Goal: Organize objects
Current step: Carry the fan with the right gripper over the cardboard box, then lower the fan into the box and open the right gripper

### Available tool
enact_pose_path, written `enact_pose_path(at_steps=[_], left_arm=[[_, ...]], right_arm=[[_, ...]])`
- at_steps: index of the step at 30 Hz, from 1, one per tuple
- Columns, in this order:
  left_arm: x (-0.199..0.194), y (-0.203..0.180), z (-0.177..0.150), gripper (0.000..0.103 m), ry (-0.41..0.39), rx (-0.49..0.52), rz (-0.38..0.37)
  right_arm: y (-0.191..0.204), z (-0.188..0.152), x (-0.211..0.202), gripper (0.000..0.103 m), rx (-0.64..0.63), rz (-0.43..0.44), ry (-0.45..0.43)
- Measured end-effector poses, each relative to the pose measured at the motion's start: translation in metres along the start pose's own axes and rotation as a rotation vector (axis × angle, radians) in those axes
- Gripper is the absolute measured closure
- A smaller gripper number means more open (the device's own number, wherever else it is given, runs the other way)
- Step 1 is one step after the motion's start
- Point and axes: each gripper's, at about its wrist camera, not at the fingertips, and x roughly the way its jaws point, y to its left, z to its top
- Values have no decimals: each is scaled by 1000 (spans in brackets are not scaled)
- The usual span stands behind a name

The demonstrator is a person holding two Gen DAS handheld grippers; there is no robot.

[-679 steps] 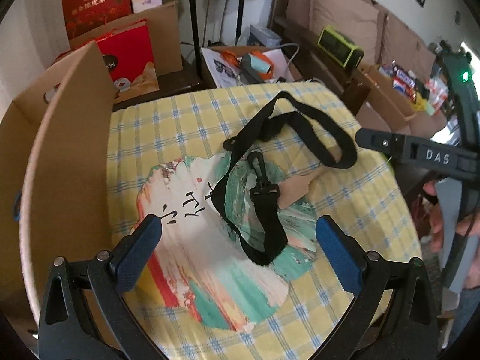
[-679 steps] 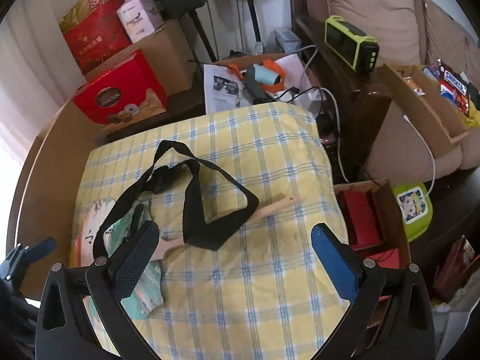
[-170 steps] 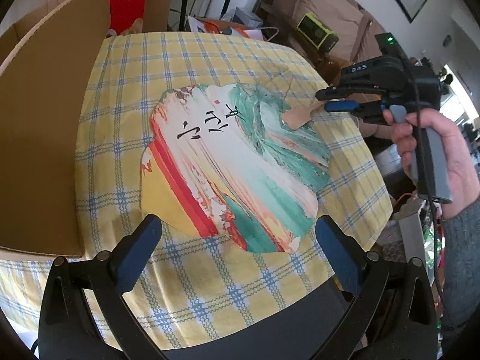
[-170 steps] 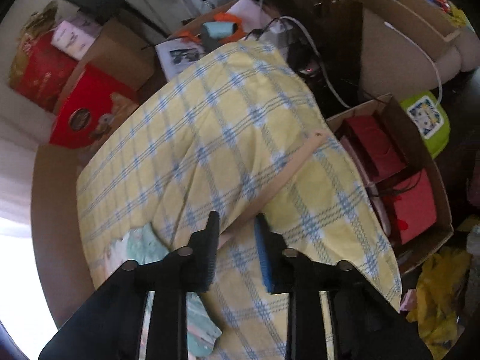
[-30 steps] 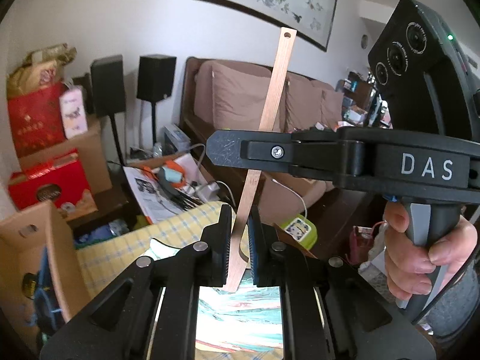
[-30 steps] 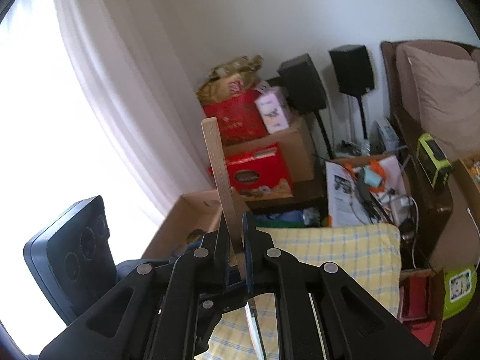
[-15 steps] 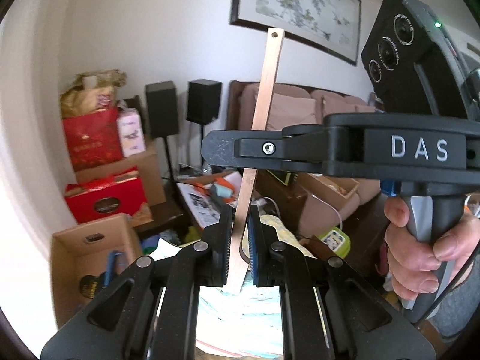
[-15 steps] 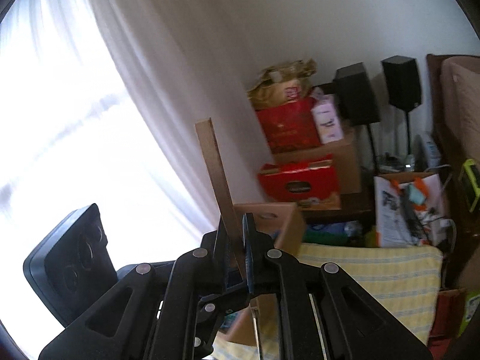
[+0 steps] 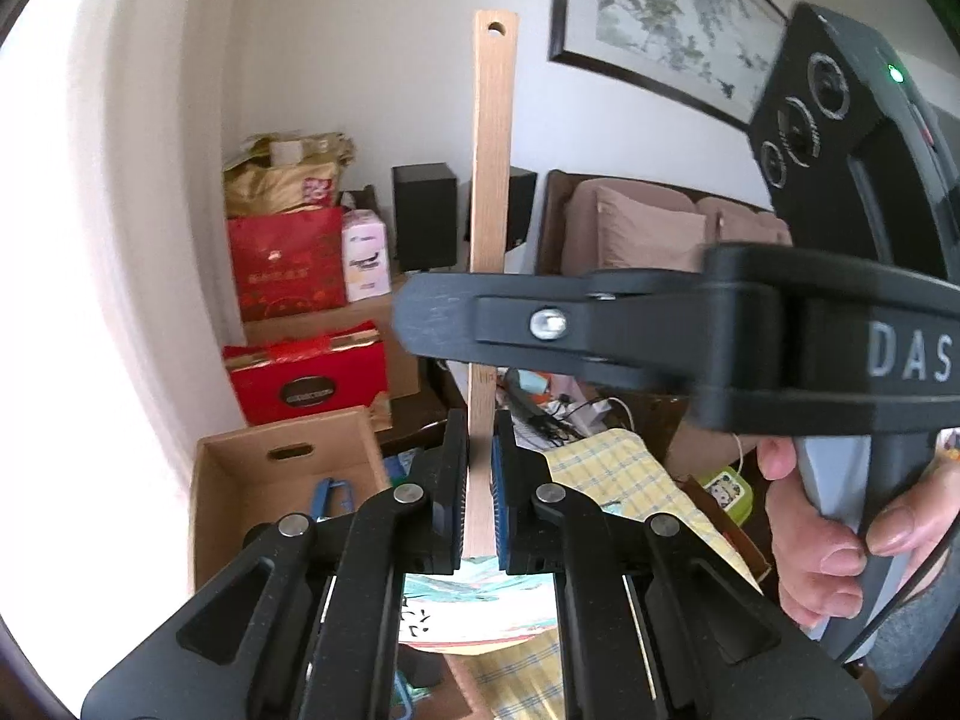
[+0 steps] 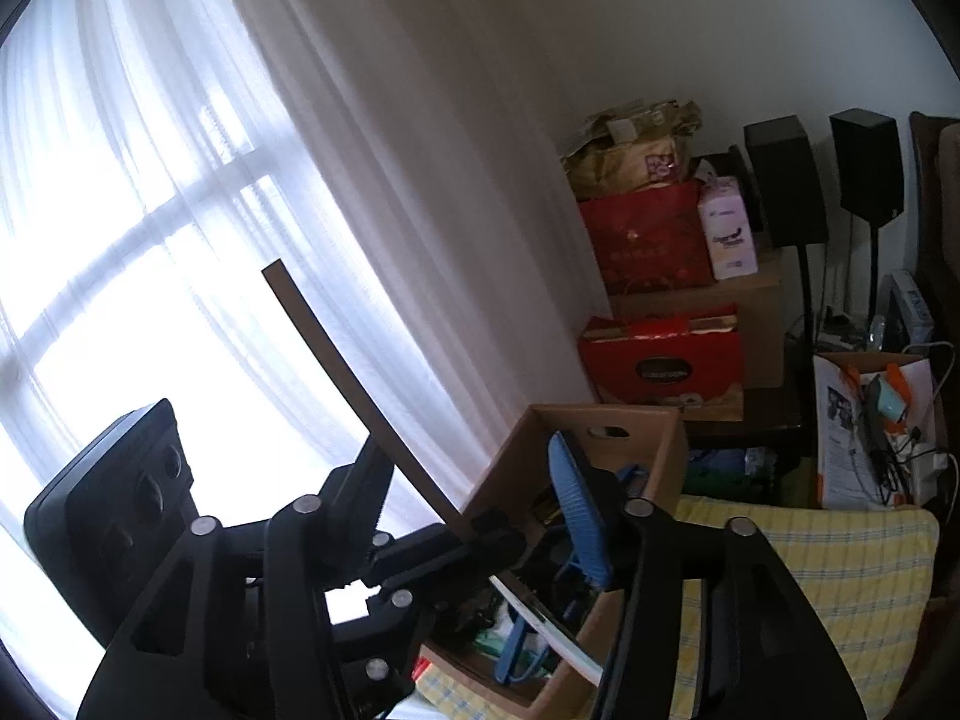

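Note:
My left gripper (image 9: 479, 492) is shut on the wooden handle (image 9: 492, 192) of the painted fan, holding it upright; the fan face (image 9: 456, 606) shows below the fingers. My right gripper (image 10: 474, 516) is open, its blue pad (image 10: 576, 510) well away from the handle (image 10: 354, 390), which crosses its view between the fingers. In the left wrist view the right gripper's black body (image 9: 660, 324) crosses in front of the handle. The open cardboard box (image 9: 282, 480) stands below left, with blue items inside.
A table with a yellow checked cloth (image 10: 828, 570) is beside the box. Red gift boxes (image 9: 300, 378), speakers (image 9: 423, 216) and a sofa (image 9: 648, 228) stand behind. A curtained window (image 10: 150, 240) is on the left.
My right gripper has let go of the fan handle and opened. My left gripper still holds the handle, now more upright. Both views have swung towards the window and the cardboard box.

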Motion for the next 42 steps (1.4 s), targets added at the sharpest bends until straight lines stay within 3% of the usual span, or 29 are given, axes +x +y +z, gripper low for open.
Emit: enact_pose_path(at_steps=[2,9,16,23,33,37,41,42], left_arm=[[-3,8,0,96,-4,-11,-1],[-22,27,5,96,-35,-20,24],[-28,54,3,97,-20,-49,66],[-9,82,-16,97,81,-86,98],[-13,101,-28,97,124,-108,112],[-16,106,-29,97,134,-113,122],[-13,109,-27,96,158,-113,138],[-12,108,-26,96,160,-108,141]], right_arm=[[3,0,5,40,1,13,5],[18,7,6,38,9,58,-3],[22,12,1,33,-12,31,-4],[4,-16,23,33,-27,-21,75],[3,-84,78,34,-203,-17,228],[-1,-100,98,45,-198,-14,267],[-12,-113,121,81,-134,28,323],[-15,-114,125,84,-115,43,335]])
